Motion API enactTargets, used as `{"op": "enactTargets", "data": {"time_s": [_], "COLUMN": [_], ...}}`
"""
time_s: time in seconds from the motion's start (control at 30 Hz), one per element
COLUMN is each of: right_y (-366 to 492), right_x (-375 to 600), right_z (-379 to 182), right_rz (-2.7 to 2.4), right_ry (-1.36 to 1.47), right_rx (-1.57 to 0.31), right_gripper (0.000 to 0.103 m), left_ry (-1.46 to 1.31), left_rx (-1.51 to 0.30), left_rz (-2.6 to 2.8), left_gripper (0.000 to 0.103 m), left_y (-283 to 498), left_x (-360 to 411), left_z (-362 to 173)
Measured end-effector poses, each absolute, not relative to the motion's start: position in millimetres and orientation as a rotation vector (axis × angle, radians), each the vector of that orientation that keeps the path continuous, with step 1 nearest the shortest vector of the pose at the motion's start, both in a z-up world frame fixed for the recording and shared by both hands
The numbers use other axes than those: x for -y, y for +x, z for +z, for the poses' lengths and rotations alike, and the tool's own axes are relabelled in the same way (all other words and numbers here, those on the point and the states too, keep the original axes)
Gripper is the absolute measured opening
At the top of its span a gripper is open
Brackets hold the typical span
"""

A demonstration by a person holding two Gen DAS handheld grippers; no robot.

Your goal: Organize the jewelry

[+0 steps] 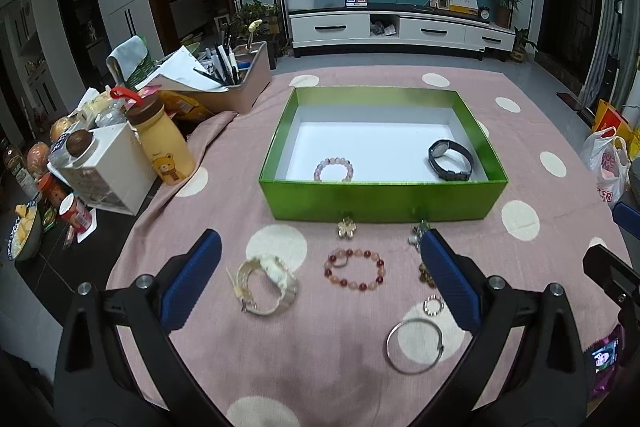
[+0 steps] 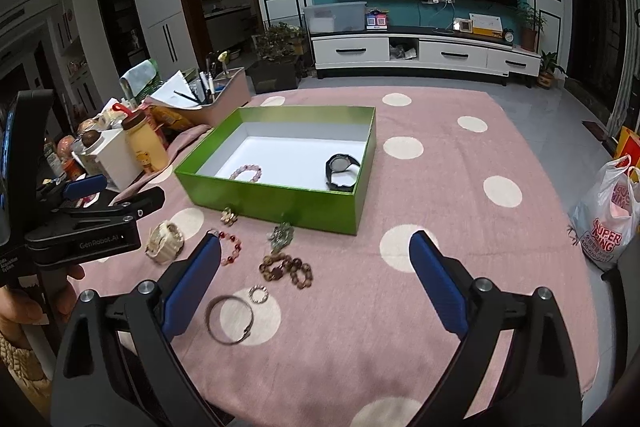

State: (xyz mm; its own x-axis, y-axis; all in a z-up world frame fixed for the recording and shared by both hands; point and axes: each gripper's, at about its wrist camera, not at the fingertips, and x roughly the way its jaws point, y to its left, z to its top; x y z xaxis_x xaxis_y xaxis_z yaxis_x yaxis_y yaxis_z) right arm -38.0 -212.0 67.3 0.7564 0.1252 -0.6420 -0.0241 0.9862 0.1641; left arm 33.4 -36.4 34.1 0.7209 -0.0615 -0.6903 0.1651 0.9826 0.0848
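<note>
An open green box (image 1: 380, 201) with a white floor holds a pink bead bracelet (image 1: 334, 169) and a black watch (image 1: 450, 159). On the pink dotted cloth in front of it lie a gold flower brooch (image 1: 346, 227), a red bead bracelet (image 1: 354, 269), a cream watch (image 1: 266, 285), a small ring (image 1: 433, 305) and a silver bangle (image 1: 415, 345). My left gripper (image 1: 320, 241) hovers open above these, holding nothing. My right gripper (image 2: 316, 245) is open and empty too, right of a brown bead bracelet (image 2: 286, 267) and a silver brooch (image 2: 281, 235).
Clutter crowds the table's left side: a yellow bottle (image 1: 164, 143), a white carton (image 1: 108, 171), a pen holder (image 1: 236, 83) and food jars. A white plastic bag (image 2: 608, 211) sits off the right edge. A hand holds the left gripper's body (image 2: 80, 227) at the left.
</note>
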Motion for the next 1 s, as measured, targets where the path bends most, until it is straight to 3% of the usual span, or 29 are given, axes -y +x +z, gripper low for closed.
{"op": "enactTargets", "data": {"time_s": [1.0], "right_y": [-58.1], "right_x": [186.2], "right_z": [46.3], "right_rz": [0.131], "right_ry": [0.133], "right_rx": [-0.766], "right_gripper": [0.095], "left_ry": [0.099], "left_rx": [-0.813], "left_rz": [-0.139], "left_gripper": [0.101], "left_y": [-2.3], "left_x": [17.5], "left_z": [8.1]}}
